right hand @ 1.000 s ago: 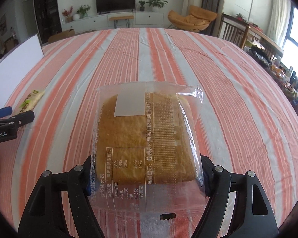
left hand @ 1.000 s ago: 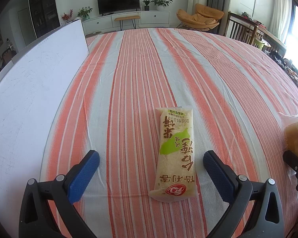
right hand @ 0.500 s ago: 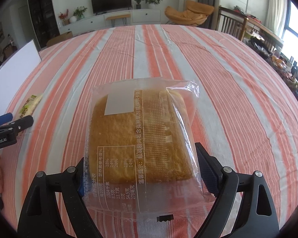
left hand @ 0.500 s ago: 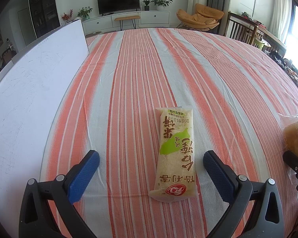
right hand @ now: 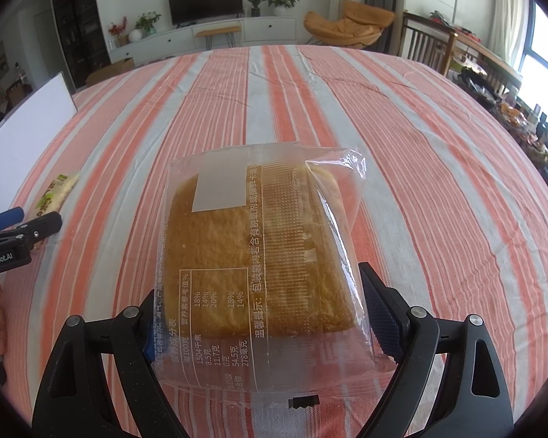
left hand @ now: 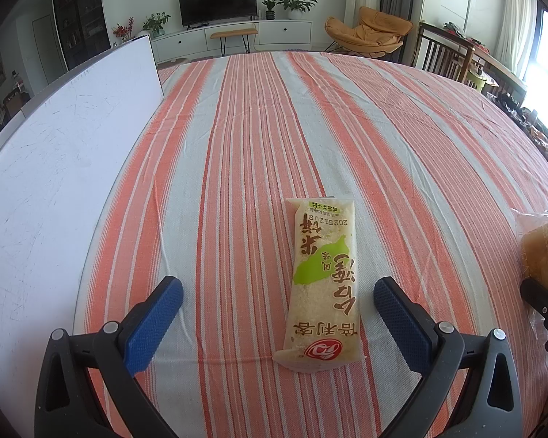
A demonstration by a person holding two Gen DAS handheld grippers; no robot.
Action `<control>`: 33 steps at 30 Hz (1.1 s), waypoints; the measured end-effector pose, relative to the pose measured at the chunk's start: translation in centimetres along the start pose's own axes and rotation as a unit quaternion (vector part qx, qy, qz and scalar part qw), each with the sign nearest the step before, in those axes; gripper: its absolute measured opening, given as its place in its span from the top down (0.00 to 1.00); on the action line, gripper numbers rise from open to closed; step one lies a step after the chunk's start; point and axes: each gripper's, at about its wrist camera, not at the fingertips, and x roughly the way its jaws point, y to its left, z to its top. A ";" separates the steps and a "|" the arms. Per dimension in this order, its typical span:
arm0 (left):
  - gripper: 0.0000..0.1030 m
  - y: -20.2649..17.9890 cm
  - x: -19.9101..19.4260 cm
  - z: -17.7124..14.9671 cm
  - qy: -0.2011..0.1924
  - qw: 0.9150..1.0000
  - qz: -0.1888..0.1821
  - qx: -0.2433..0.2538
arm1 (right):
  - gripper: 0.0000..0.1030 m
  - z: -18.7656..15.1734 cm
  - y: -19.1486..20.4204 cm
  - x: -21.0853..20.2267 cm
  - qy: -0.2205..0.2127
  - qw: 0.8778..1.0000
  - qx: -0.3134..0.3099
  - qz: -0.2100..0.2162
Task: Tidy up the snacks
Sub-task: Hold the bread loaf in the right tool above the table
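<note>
- Tablecloth (left hand: pixel 259 116) in orange and white stripes fills both of my wrist views, with a white board (left hand: pixel 54 168) lying along its left edge.
- My left gripper (left hand: pixel 277 304) sits at the bottom of the left wrist view, blue pads spread wide and released, nothing pressed between them.
- A rice cracker packet (left hand: pixel 323 284) in white and green wrap lies flat on the cloth between those fingers, nearer the right-hand pad yet touching neither as far as I can see; its red logo end points toward the camera.
- My right gripper (right hand: pixel 263 319) shows at the bottom of the right wrist view with its jaws standing wide.
- A clear-wrapped sponge cake (right hand: pixel 259 255), nutrition table printed on the wrapper, lies on the cloth between them. The right-hand pad (right hand: pixel 383 317) stands just clear of the wrapper; the left-hand pad is mostly hidden behind the plastic, so I cannot tell whether it touches there.
- In the left wrist view the cake appears at the right edge, well apart from the cracker packet.
- Far behind, a television (right hand: pixel 205 0) stands on a white cabinet, with an orange lounge chair (right hand: pixel 343 25) to its right.
</note>
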 end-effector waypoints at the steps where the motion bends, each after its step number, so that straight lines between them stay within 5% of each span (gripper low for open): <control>1: 0.00 0.0 0.0 0.0 0.000 1.000 0.000 0.000 | 0.13 0.0 0.0 0.0 0.000 1.000 0.000 0.000; 24: 0.00 0.0 -0.1 0.0 0.001 1.000 -0.003 0.003 | 0.12 -0.3 0.0 -0.2 0.001 1.000 -0.012 0.008; 33: 0.00 0.3 -1.0 -0.5 0.055 0.997 -0.043 0.034 | 0.13 0.0 -0.7 -1.1 0.037 0.997 0.002 0.061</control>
